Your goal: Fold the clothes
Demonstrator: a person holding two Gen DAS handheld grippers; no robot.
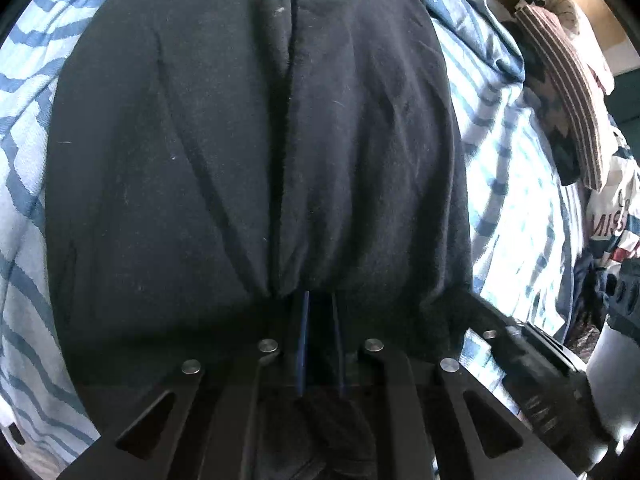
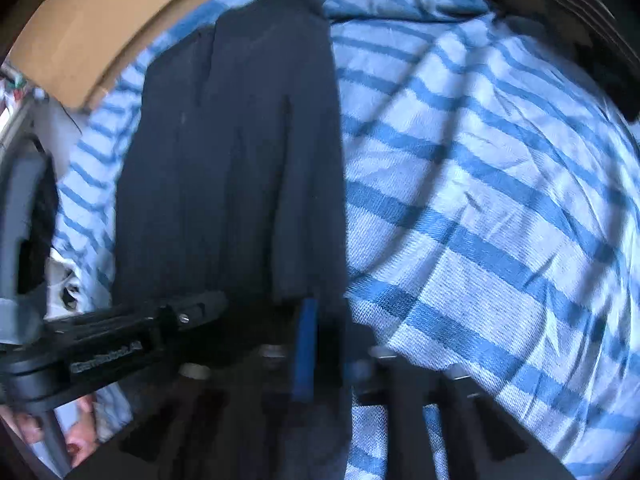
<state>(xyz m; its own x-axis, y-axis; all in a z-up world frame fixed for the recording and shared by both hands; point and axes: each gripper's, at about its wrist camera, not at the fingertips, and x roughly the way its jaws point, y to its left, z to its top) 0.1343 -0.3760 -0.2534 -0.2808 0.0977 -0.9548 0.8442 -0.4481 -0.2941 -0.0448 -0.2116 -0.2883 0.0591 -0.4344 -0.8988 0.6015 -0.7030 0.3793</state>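
Black garment (image 1: 256,140) lies on the striped bedspread (image 1: 508,184); we've got both grippers, left (image 1: 320,304) and right (image 2: 320,312), pinching its near hem, so lift evenly and fold away.

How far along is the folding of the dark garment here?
Done: the dark garment lies as a long, narrow strip on the striped blanket, sides apparently folded in. In hand: the left hand-held gripper and right hand-held gripper both pinch its near edge. Left: probably folding it across its length; other clothes wait in a heap.
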